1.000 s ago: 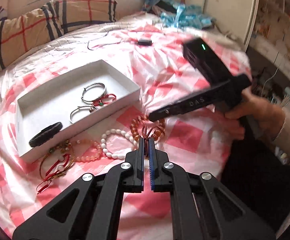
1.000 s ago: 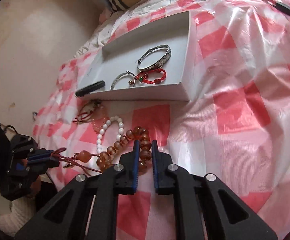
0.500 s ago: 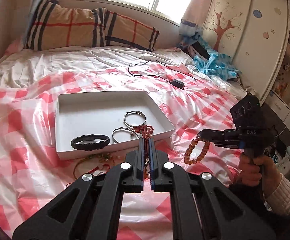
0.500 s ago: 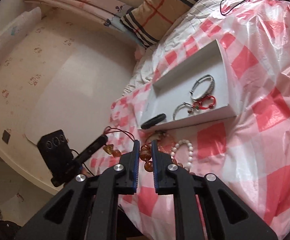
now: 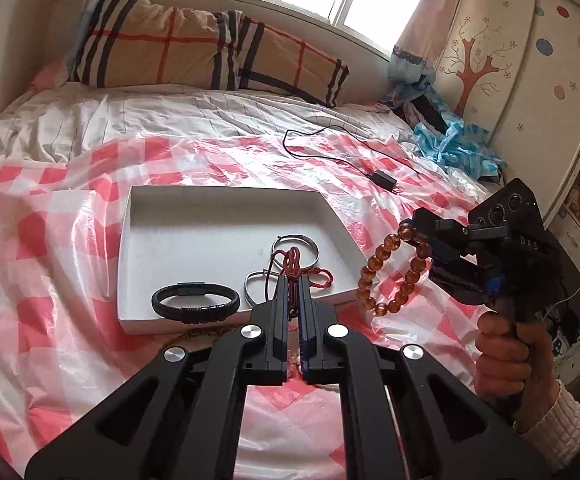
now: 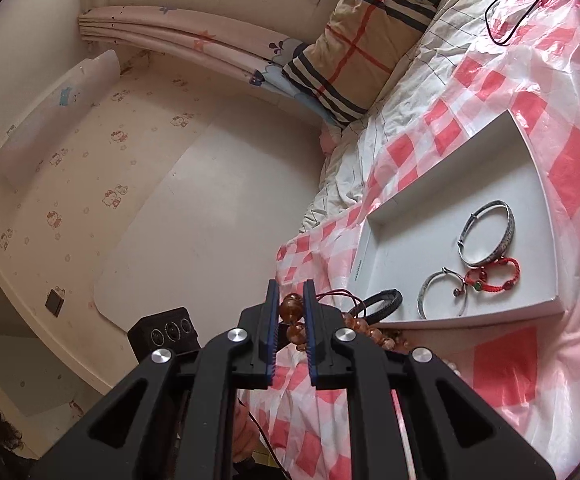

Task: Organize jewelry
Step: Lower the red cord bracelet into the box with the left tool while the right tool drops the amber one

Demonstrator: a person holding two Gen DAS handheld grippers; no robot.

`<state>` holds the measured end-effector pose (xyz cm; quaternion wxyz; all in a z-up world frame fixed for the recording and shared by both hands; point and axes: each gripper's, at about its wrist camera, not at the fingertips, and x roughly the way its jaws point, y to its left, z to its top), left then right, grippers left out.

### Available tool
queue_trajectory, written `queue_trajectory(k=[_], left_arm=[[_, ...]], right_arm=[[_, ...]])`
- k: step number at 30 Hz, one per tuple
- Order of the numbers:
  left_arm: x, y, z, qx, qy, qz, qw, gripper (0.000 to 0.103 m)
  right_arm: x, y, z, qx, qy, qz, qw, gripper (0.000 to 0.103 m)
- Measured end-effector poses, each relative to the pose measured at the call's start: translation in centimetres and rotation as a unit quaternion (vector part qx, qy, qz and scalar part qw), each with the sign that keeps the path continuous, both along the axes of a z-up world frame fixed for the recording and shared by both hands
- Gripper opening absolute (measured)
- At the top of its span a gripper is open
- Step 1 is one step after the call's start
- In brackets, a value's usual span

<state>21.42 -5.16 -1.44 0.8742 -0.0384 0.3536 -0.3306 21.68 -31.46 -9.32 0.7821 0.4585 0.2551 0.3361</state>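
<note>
Right gripper (image 5: 417,236) is pinching the amber bead bracelet (image 5: 391,272), which dangles in the air just right of the white box (image 5: 210,208). Left gripper (image 5: 291,280) is clamped on a red cord (image 5: 290,260), held up over the box's near edge beside the black leather bracelet (image 5: 196,303).

I see the white box (image 5: 178,240) with bare floor across its far and left parts; the black bracelet (image 5: 196,304), two silver bangles (image 6: 489,240) and a red cord bracelet (image 6: 493,278) crowd its near corner. My right gripper (image 5: 417,228), dangling amber beads (image 5: 385,276), hangs just beside its right wall.
</note>
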Motion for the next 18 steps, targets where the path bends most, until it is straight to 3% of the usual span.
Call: queue_trajectory(k=[8,18], left_arm=[[1.3,-0.8,-0.1,0.002,-0.005,0.010,0.9999,0.004],[3.1,-1.9,-0.5,0.018,-0.005,0.024,0.9995,0.004]], right_arm=[[0.2,-1.0,2.1,0.008,0.004,0.001,1.000,0.013],[-1.3,-5.5,3.6,0.010,0.018,-0.011,1.000,0.013]])
